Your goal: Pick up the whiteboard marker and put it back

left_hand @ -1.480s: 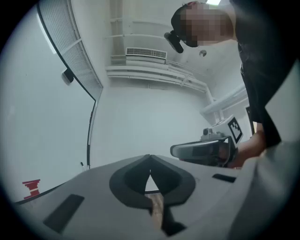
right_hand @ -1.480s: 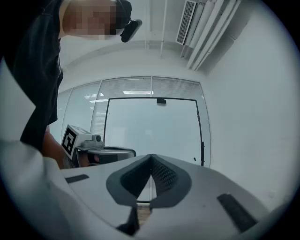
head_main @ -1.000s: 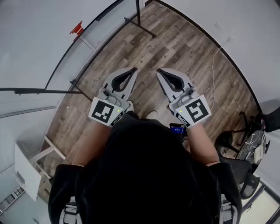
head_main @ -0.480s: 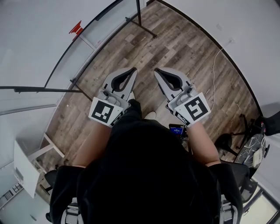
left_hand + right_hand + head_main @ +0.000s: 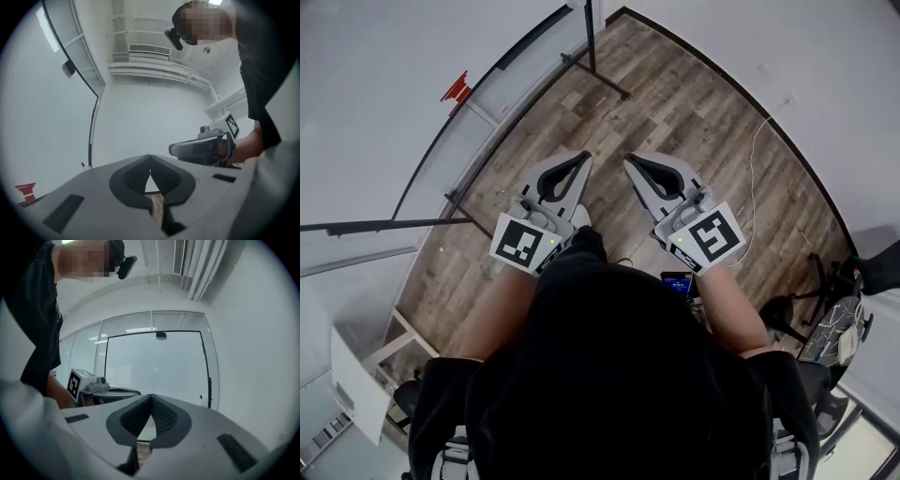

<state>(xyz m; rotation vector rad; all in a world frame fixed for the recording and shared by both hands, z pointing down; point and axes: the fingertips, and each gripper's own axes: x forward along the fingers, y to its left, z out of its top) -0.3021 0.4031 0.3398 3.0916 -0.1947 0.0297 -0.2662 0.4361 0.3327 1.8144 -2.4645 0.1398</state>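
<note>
Holding left gripper (image 5: 585, 156) and right gripper (image 5: 629, 160) level, jaws of both pressed together and empty, you should find the unseen marker before opening either.

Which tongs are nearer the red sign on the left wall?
Left. In the head view the red sign lies up and left of the left tongs; the right tongs sit beyond them, further right, so farther from it.

whiteboard marker not to be made out in any view, nothing between the closed jaws of left tool (image 5: 584, 157) or right tool (image 5: 628, 159), whiteboard (image 5: 154, 362) well ahead of both
</note>
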